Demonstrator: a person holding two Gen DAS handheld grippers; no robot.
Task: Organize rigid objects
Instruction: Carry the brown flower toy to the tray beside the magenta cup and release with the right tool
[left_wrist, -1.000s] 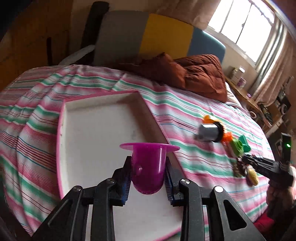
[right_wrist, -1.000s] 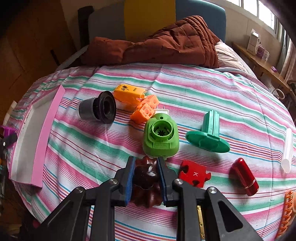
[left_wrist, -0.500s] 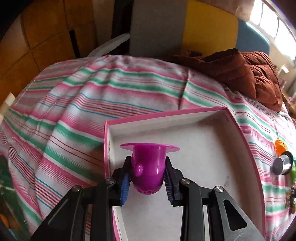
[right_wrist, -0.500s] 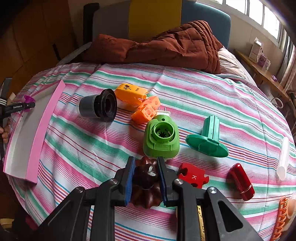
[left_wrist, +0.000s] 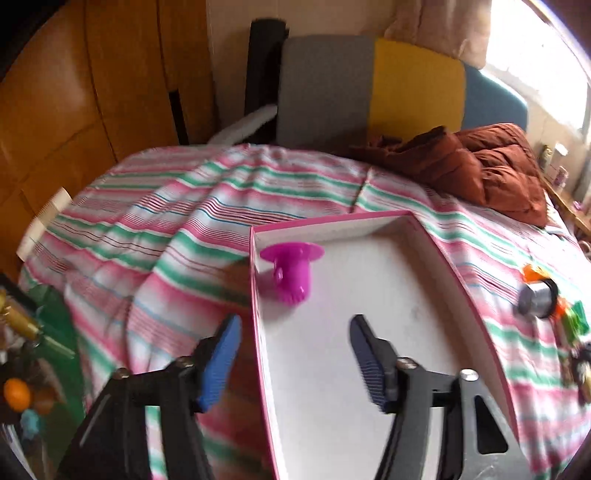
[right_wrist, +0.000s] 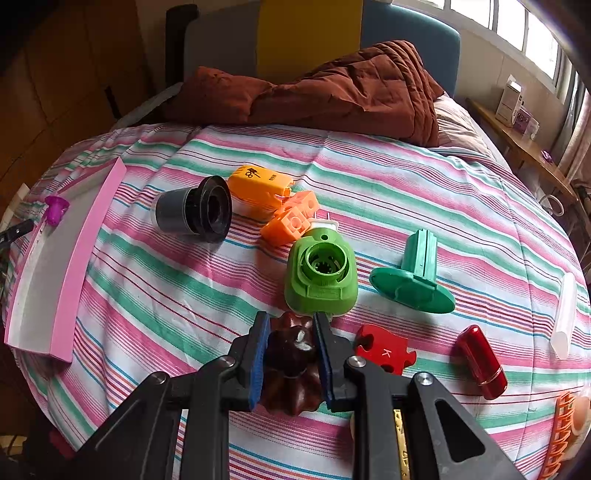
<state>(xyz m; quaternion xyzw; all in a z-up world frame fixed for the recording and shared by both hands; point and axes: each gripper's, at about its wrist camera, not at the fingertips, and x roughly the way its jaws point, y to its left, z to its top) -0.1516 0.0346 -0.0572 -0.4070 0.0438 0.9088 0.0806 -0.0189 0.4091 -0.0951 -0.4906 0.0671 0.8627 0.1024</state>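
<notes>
Your left gripper (left_wrist: 291, 354) has just been opening its jaws; they now stand spread with nothing between them. The magenta flanged cup (left_wrist: 292, 271) sits beyond the tips at twelve o'clock, clear of both pads, flange uppermost, in the near-left corner of the pink-edged tray (left_wrist: 461, 273). Motion blur prevents confirming whether it has settled on the tray floor. The tray's left wall runs between your two blue fingertips (left_wrist: 221, 354). The tray lies on the striped bed cover (left_wrist: 166, 229).

Your right gripper (right_wrist: 290, 354) has its jaws pinching the dark brown fluted mould (right_wrist: 291, 365), which rests low against the bed. Directly ahead at twelve o'clock, just beside the mould, lies the light green housing (right_wrist: 320, 275). At one o'clock lies the dark green flanged piece (right_wrist: 413, 280). At three o'clock, near the jaws, is the red puzzle piece (right_wrist: 386, 352), and further right the red cylinder (right_wrist: 480, 362). At eleven o'clock stand the orange blocks (right_wrist: 291, 218), the orange case (right_wrist: 258, 182) and the black cup (right_wrist: 194, 210). The tray and magenta cup appear at nine to ten o'clock, well apart from this gripper.
</notes>
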